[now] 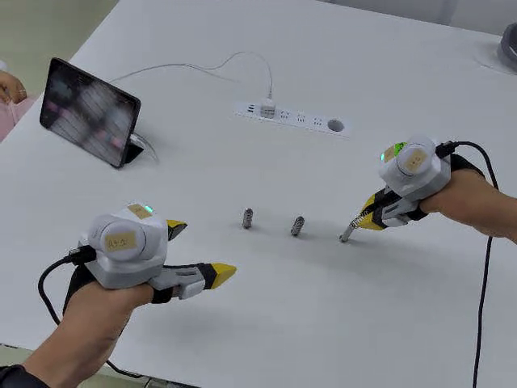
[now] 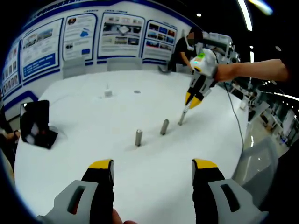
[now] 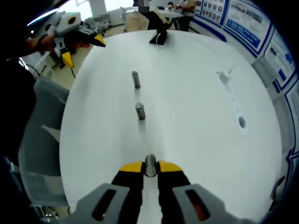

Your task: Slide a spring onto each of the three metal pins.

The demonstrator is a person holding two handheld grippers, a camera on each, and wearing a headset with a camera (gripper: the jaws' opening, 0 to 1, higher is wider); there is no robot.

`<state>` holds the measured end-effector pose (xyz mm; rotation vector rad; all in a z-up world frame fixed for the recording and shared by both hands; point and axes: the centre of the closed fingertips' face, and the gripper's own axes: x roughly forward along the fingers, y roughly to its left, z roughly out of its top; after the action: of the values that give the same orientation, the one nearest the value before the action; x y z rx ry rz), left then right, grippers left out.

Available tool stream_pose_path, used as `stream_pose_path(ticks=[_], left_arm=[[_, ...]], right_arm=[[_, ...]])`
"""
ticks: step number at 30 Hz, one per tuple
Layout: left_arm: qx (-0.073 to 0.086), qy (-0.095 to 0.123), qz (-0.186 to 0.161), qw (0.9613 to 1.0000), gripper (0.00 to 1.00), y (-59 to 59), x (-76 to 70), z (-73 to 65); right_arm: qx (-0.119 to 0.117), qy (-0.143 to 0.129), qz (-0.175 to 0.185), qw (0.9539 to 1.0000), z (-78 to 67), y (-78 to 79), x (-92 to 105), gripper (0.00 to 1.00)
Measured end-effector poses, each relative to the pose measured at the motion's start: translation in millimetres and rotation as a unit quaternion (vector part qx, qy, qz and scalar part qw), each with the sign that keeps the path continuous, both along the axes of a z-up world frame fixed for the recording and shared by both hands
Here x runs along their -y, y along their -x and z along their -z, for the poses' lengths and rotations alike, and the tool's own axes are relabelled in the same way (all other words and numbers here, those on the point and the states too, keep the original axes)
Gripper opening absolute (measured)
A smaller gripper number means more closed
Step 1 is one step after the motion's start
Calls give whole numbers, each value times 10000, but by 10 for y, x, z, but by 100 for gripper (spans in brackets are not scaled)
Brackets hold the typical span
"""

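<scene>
Presently held: the third spring (image 1: 348,234), pinched near its upper end by the right gripper (image 1: 367,220), whose fingers (image 3: 132,169) press on the coil from both sides.
Position: its lower end touches the tabletop (image 1: 266,323), at the right end of a row with two standing pieces.
Axis: the long axis is tilted, with the foot down and the top leaning back toward the right gripper.
Pin inside: I cannot tell whether a pin sits within this coil.
Neighbours: the middle piece (image 1: 297,225) and the left piece (image 1: 248,217) stand upright and apart from each other. Both look coiled in the head view, so they are probably already fitted.
Left gripper (image 2: 152,164): near the row but short of it, fingers (image 2: 101,165) spread wide and holding nothing.
Handling: probably light, springy along its length and firmer across, with smooth metal that slips easily.
Where to hold: on the flank of the coil, high up, so the lower mouth stays free.
Risk: too hard a squeeze could flick it out sideways, and a tilted coil may bind on the pin rather than slide down.
</scene>
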<state>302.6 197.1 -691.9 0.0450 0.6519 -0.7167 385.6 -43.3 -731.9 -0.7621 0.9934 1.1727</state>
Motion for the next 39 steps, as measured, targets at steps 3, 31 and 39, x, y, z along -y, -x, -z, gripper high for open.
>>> stream_pose_path(ticks=[3,31,39], left_arm=[[-15,-12,-8,10000,69,6,-11,16],[-11,-84,-101,9999,69,57,-105,-13],[-16,-18,-172,9998,70,42,-118,-36]], right_arm=[[-22,8,-18,10000,18,-4,-16,13],[-84,258,-242,9993,223,110,-148,13],[-96,293,-242,9992,299,102,-156,13]])
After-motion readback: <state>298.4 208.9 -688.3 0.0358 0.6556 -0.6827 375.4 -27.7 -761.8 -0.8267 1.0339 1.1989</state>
